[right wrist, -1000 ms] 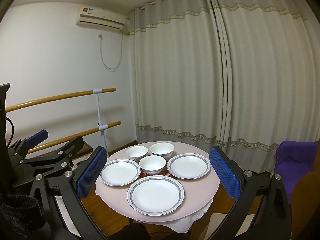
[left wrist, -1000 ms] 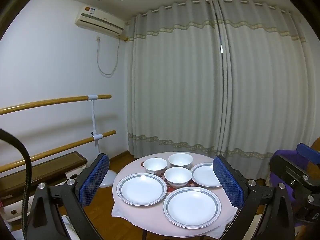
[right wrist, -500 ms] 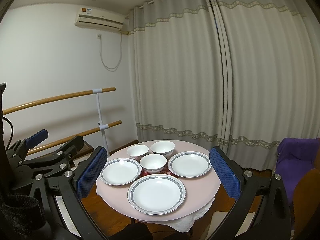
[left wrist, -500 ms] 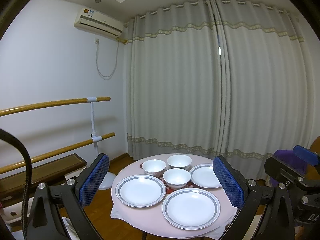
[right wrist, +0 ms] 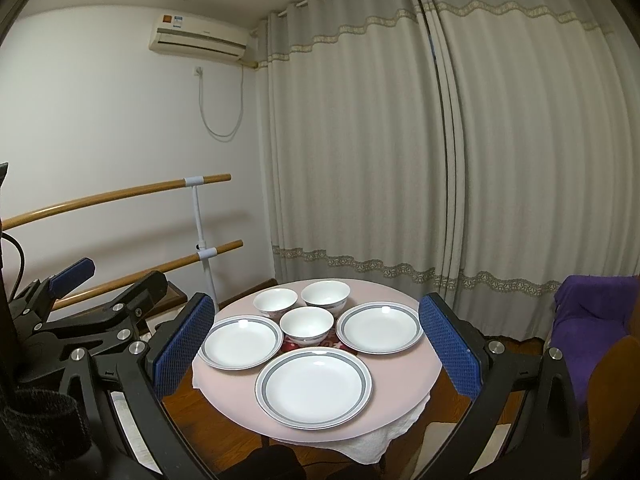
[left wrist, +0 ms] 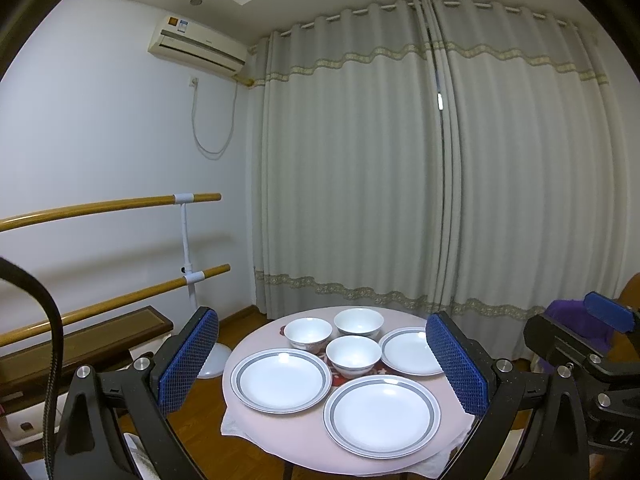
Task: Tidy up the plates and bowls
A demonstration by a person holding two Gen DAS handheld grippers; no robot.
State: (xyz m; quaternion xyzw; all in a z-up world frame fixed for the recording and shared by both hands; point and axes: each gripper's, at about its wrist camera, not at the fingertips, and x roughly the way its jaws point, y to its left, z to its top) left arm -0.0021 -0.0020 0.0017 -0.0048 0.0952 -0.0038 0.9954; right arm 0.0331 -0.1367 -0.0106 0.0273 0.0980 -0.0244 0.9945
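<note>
While both grippers hang back from the round table (left wrist: pixel 280 436), each with its blue-padded fingers spread wide and pinching nothing, all the crockery sits untouched in the lower middle of either view. The left gripper (left wrist: pixel 324 364) frames the table between its fingers (left wrist: pixel 188 360); the right gripper (right wrist: pixel 316 350) does the same in its own view, and part of it also shows at the right edge of the left wrist view. Three white plates with grey rim bands lie flat on the pale pink tabletop: a near plate (right wrist: pixel 314 388) at the front, a left plate (right wrist: pixel 240 342) and a right plate (right wrist: pixel 380 327) behind it to either side, none overlapping. Every plate looks bare, showing only small glints of light. Between the left and right plates stand three white bowls, upright and close together in a triangle: a front bowl (right wrist: pixel 306 325), a back left bowl (right wrist: pixel 275 302) and a back right bowl (right wrist: pixel 325 294). Each bowl appears to hold nothing. Under the front bowl a patch of red pattern (right wrist: pixel 320 345) shows on the tabletop. A white cloth (right wrist: pixel 384 440) hangs below the table's edge. Behind stand long grey curtains (left wrist: pixel 400 160), with an air conditioner (left wrist: pixel 196 46) at upper left and two wooden bars (left wrist: pixel 108 208) along the left wall.
</note>
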